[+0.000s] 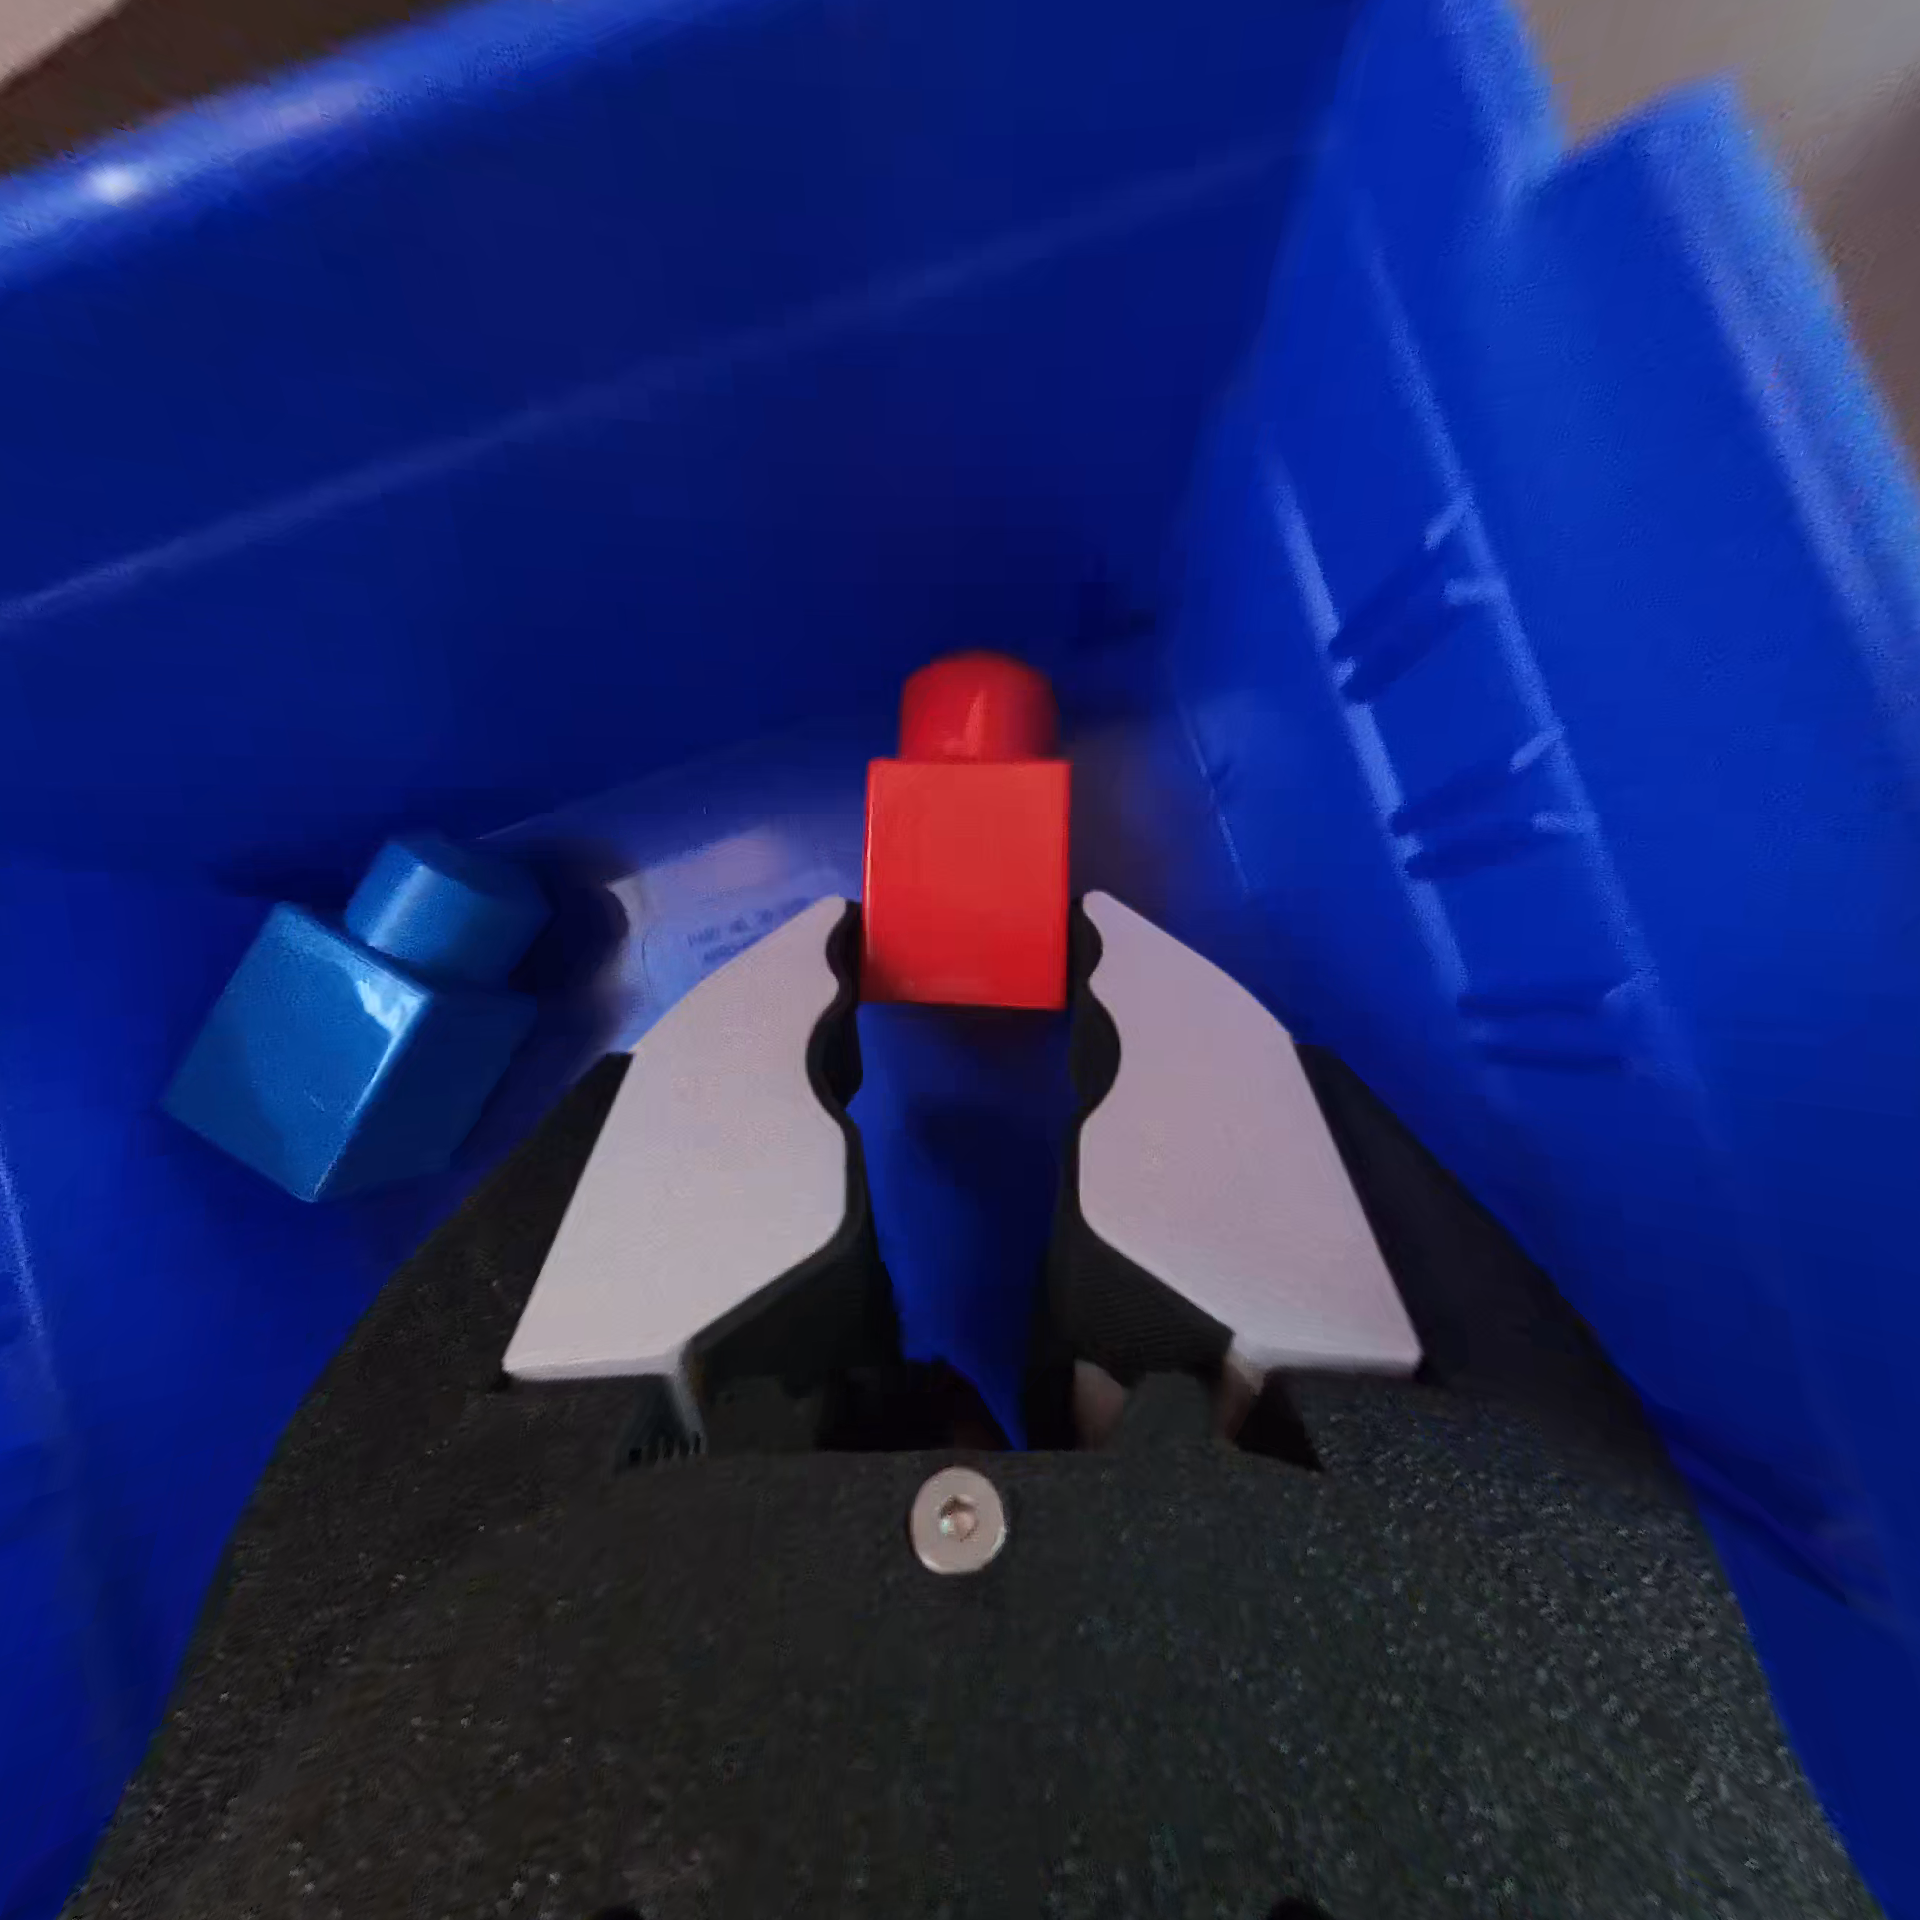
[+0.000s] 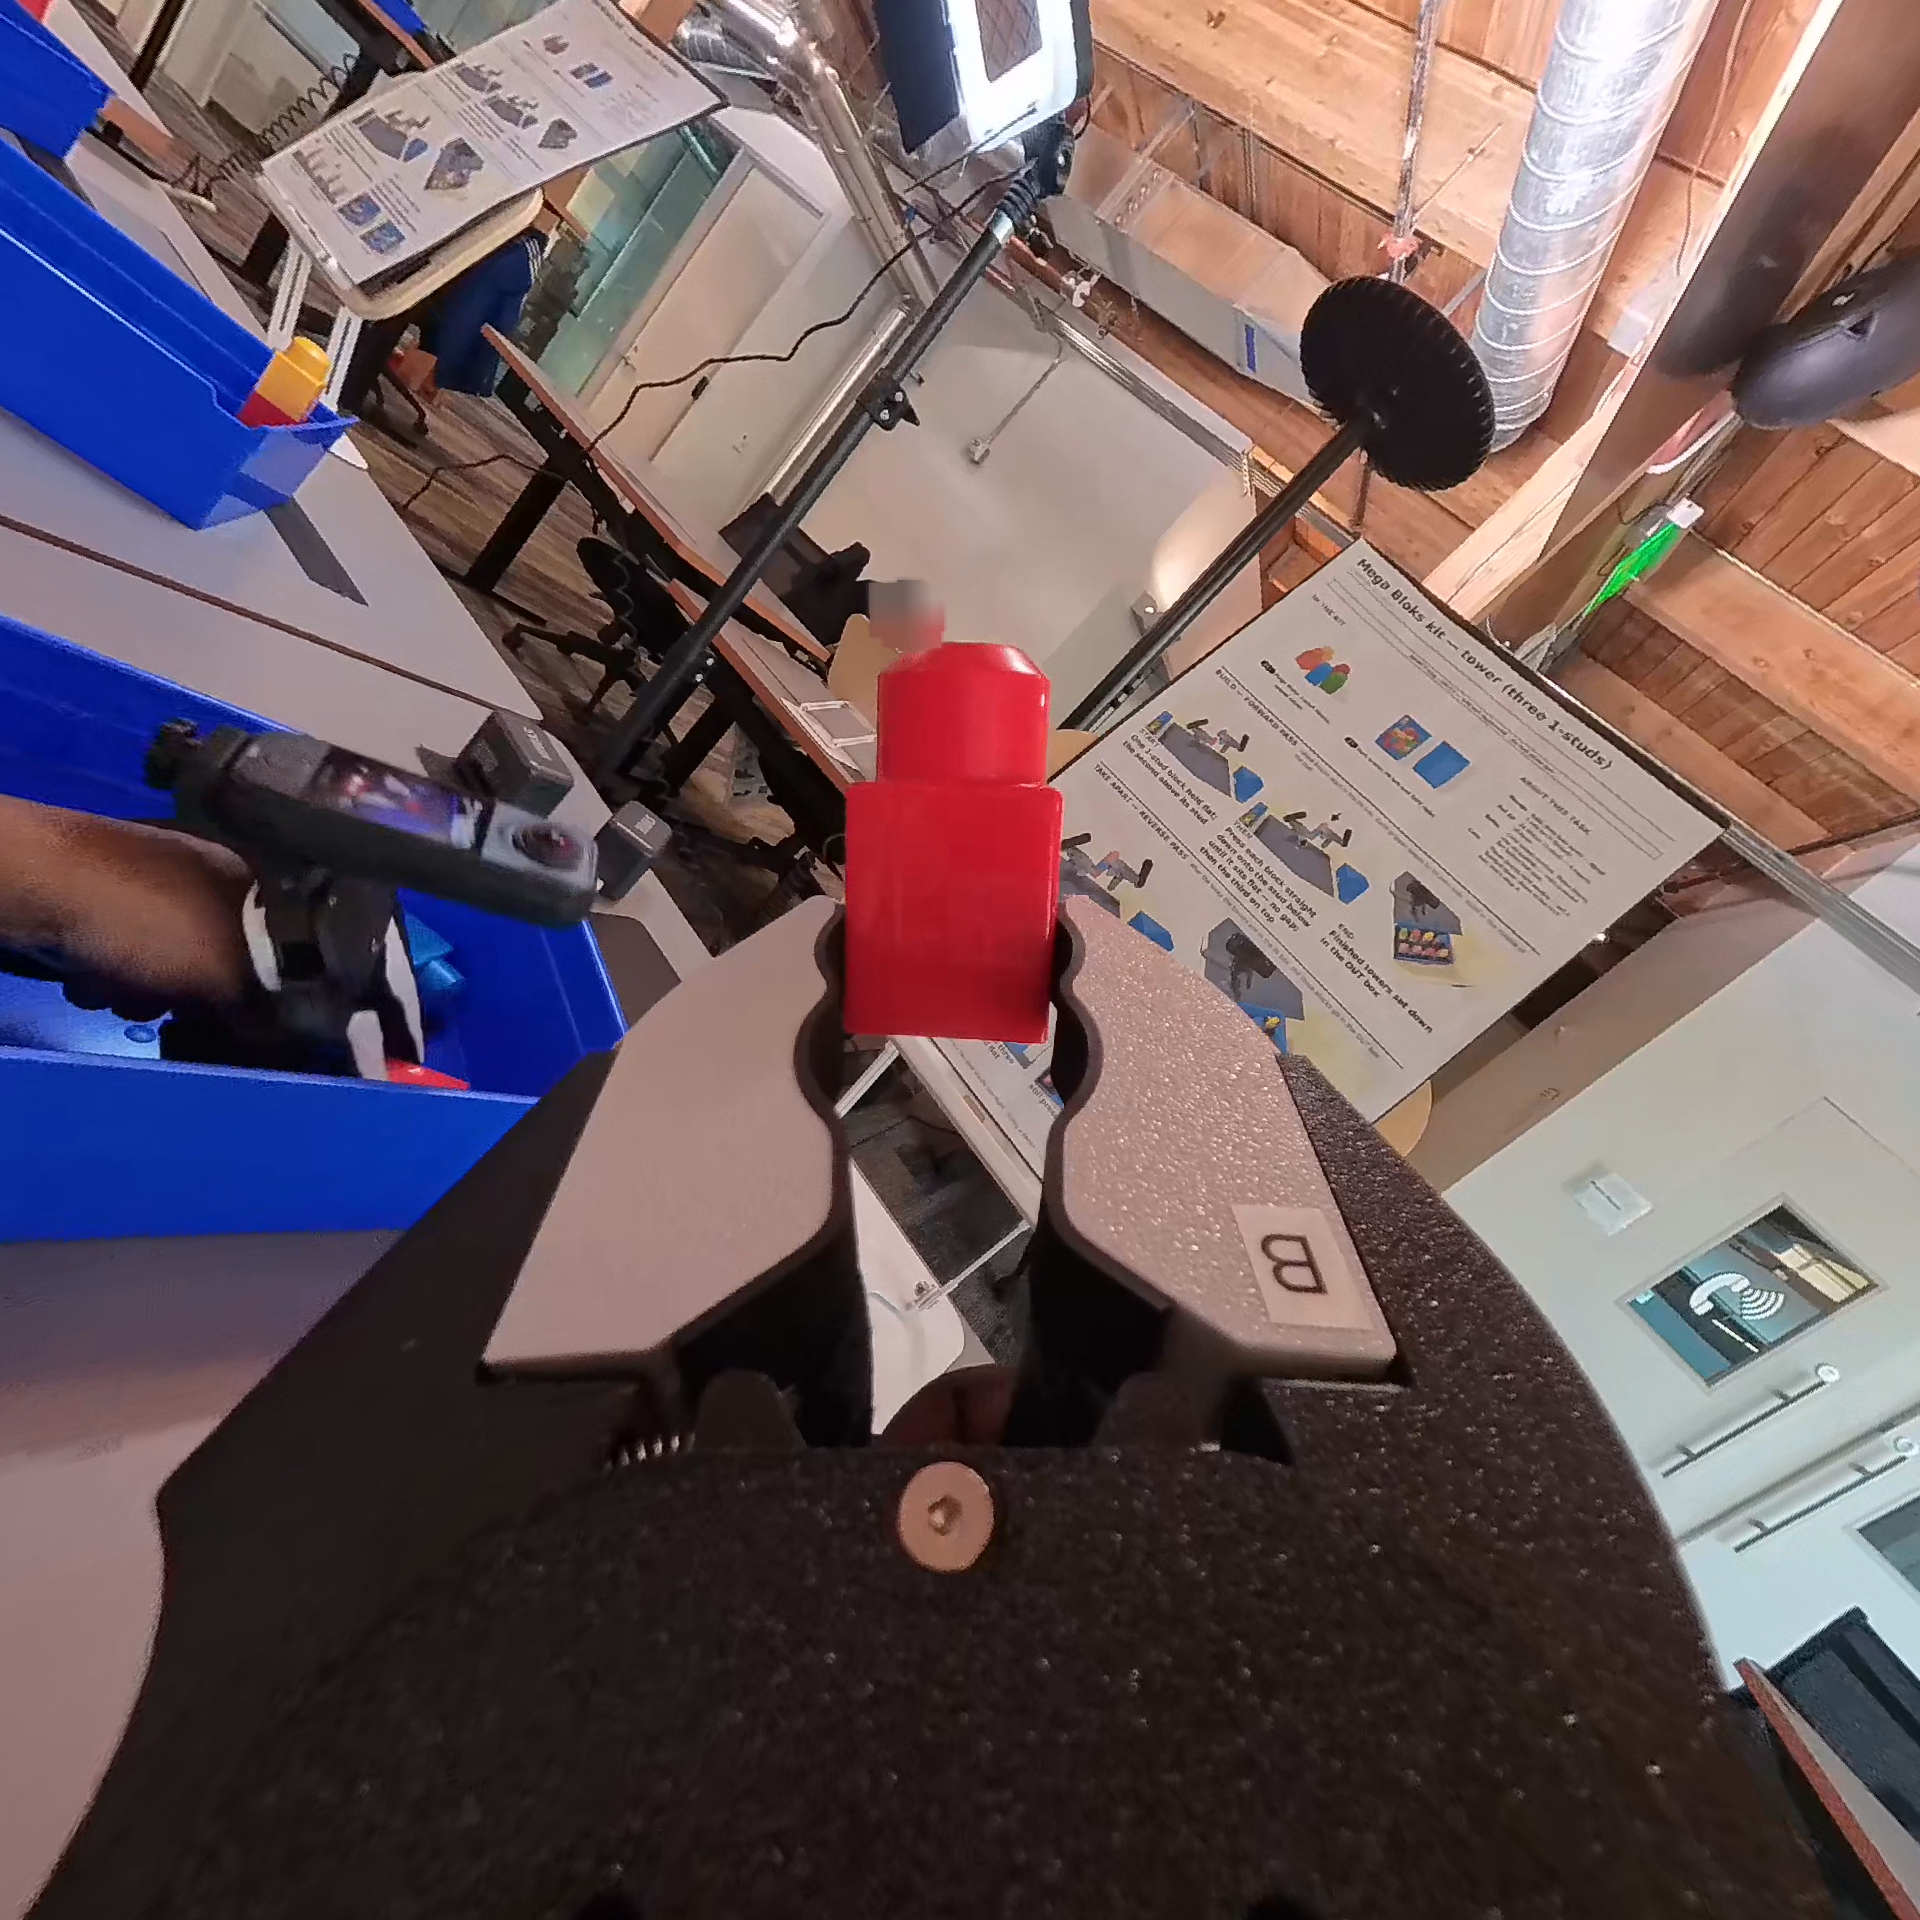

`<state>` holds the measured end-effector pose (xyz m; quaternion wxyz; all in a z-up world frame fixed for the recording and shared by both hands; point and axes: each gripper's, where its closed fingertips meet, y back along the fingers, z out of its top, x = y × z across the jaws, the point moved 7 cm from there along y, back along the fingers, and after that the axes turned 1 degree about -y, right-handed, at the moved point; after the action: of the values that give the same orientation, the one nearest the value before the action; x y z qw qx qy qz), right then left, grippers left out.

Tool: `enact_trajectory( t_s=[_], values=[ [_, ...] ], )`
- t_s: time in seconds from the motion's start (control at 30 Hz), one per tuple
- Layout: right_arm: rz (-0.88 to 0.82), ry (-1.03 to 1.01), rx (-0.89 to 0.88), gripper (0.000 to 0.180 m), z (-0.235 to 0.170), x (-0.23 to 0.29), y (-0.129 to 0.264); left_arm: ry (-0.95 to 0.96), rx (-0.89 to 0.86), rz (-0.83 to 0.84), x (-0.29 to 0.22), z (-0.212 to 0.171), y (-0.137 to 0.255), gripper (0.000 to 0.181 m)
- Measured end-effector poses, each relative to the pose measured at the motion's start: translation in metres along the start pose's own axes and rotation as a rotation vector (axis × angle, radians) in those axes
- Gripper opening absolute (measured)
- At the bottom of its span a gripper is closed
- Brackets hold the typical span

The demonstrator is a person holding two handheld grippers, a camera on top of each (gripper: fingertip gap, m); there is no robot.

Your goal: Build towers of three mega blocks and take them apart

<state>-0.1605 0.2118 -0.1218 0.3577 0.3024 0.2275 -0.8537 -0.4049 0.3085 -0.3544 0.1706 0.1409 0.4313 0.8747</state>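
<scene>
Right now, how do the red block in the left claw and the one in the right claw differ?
The left claw's red block sits low inside the blue bin, beside a tipped blue block; the right claw's red block is held up in open air, clear of the bin. Both are one-stud, stud pointing away, pinched at the base.

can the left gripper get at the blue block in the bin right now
Probably not yet: the left gripper sits around a red block. The blue block lies tipped, close beside it in the bin, nothing covering it.

Two upright red blocks (image 1: 966, 894) (image 2: 951, 894); blue block (image 1: 348, 1044) tilted.
</scene>
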Motion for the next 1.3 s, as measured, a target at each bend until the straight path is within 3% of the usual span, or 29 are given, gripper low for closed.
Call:
enact_trajectory(
  t_s=[0.1,0.23,0.33,0.43,0.6,0.8,1.03,1.3],
  values=[
    [0.027,-0.033,-0.016,0.036,0.001,0.001,0.000,-0.029,-0.079,0.013,-0.001,0.006,0.009,0.037],
    [0.161,-0.223,-0.006,0.035,-0.004,0.006,-0.005,0.249,-0.595,-0.198,0.010,0.039,0.064,0.037],
    [0.333,-0.488,-0.046,0.036,-0.006,0.016,-0.016,0.532,-1.174,-0.637,0.013,0.060,0.136,0.036],
    [0.567,-0.753,-0.064,0.036,-0.007,0.035,-0.028,0.601,-1.449,-1.129,0.001,0.067,0.187,0.036],
    [0.842,-1.011,-0.129,0.036,0.001,0.062,-0.040,0.398,-1.469,-1.307,-0.038,0.078,0.215,0.036],
    [0.860,-1.043,-0.126,0.036,0.002,0.069,-0.045,0.315,-1.398,-1.364,-0.066,0.087,0.218,0.036],
    [0.713,-1.020,-0.129,0.036,-0.004,0.055,-0.045,0.345,-1.362,-1.269,-0.082,0.095,0.211,0.036],
    [0.675,-0.984,-0.109,0.036,-0.012,0.048,-0.042,0.117,-1.263,-0.988,-0.089,0.095,0.213,0.036]
  ],
)
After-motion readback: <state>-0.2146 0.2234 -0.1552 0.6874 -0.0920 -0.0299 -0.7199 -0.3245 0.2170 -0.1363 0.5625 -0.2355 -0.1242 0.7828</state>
